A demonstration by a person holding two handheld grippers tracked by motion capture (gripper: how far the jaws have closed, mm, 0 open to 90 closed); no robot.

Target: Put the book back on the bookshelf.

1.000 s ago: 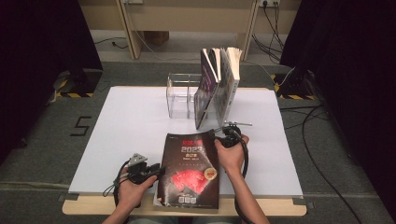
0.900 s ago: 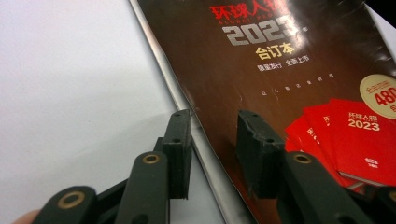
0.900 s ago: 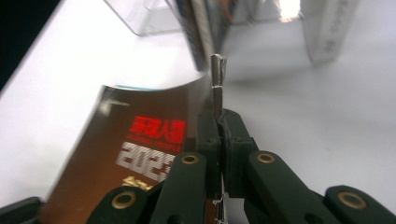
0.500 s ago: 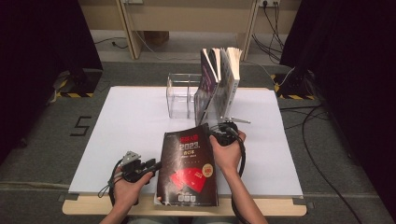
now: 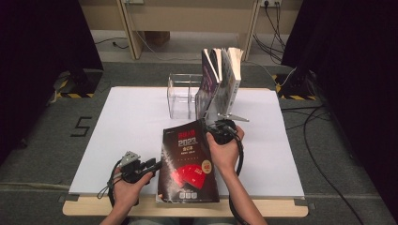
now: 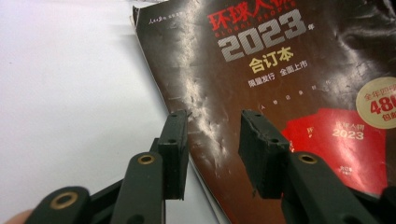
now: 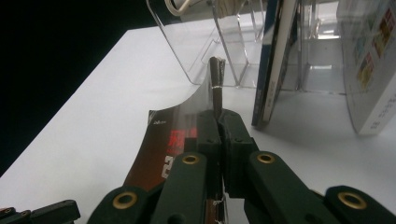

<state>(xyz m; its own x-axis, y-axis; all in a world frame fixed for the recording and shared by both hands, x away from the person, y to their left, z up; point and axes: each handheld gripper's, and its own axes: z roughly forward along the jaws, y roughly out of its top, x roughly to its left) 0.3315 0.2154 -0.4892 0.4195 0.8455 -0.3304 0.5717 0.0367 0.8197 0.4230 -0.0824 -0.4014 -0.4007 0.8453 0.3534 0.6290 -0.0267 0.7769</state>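
A dark magazine (image 5: 187,161) printed with "2023" lies at the table's front, its far right corner lifted off the white sheet. My right gripper (image 5: 212,130) is shut on that corner; in the right gripper view its jaws (image 7: 218,119) pinch the magazine (image 7: 159,149), which curls up. My left gripper (image 5: 157,164) sits at the magazine's left edge. Its jaws have just been opening and now stand open (image 6: 215,123), straddling the edge of the magazine (image 6: 280,70) without pressing on it.
A clear acrylic rack (image 5: 180,96) stands at the back middle, with several upright books (image 5: 220,79) leaning at its right end. In the right gripper view the rack (image 7: 205,51) and a book (image 7: 275,60) are close ahead. White sheet (image 5: 131,126) covers the table.
My right gripper has risen with the magazine's far corner, so the cover curls up more. The left hand has stayed almost in place.
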